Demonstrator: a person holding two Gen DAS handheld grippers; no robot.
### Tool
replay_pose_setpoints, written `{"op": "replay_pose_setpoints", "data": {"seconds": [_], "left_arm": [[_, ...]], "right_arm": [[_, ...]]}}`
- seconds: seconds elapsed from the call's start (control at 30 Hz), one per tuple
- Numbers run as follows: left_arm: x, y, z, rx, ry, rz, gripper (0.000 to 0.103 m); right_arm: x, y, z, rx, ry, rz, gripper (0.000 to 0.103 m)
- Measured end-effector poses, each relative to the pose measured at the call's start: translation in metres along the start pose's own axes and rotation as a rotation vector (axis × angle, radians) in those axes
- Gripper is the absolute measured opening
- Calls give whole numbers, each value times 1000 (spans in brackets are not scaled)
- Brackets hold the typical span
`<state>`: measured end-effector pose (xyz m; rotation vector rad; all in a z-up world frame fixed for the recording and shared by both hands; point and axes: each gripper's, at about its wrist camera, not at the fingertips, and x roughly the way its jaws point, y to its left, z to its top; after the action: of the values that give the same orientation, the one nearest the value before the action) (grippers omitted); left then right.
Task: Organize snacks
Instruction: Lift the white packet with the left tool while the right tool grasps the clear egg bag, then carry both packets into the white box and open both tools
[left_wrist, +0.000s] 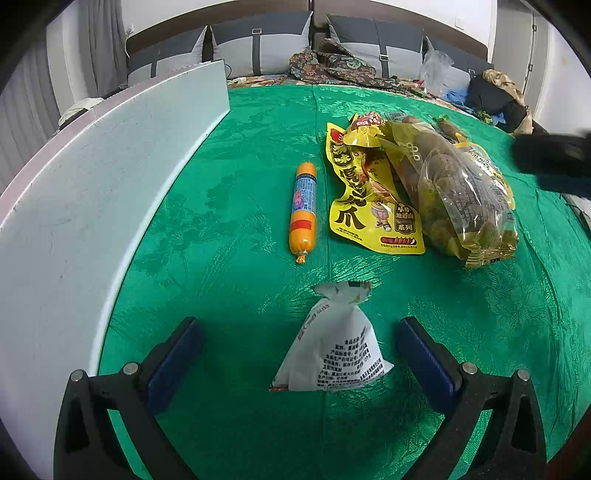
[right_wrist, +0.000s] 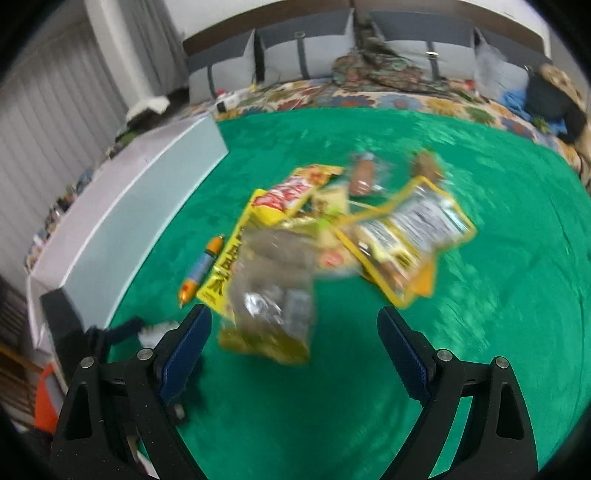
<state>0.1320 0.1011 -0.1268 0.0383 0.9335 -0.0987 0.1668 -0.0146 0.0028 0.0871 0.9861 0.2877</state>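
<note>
The left claw is seen spread wide, with a white triangular snack pouch lying on the green cloth between its blue pads, neither pad touching it. Further out, an orange sausage stick is laid lengthwise on the cloth, just beside a flat yellow packet that is partly covered by a clear bag of brownish snacks. A long white box is set along the left side of the cloth. The right claw is also held wide open with nothing gripped, above the same pile; that view is badly smeared, so the second yellow packet on the right of the heap can only be made out roughly, probably label side up. The sausage stick is visible there too, near the white box.
</note>
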Motion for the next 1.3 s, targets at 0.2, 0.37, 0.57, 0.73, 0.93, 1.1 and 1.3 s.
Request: {"op": "replay_pose_setpoints", "data": {"seconds": [0.2, 0.37, 0.57, 0.73, 0.93, 1.1, 1.3], "left_arm": [[0, 0, 0, -1, 0, 0, 103], [0, 0, 0, 0, 0, 0, 103], [0, 0, -1, 0, -1, 0, 103], [0, 0, -1, 0, -1, 0, 103], [0, 0, -1, 0, -1, 0, 103], [0, 0, -1, 1, 0, -1, 103], [-12, 9, -6, 27, 50, -98, 103]], "right_arm": [[37, 8, 16, 58, 114, -50, 93], [52, 13, 15, 59, 173, -67, 93], [64, 12, 11, 76, 197, -100, 92], [65, 12, 10, 88, 200, -53, 76], [42, 11, 1, 60, 201, -11, 75], [4, -6, -28, -15, 182, -54, 76], [-1, -47, -62, 18, 211, -120, 78]]}}
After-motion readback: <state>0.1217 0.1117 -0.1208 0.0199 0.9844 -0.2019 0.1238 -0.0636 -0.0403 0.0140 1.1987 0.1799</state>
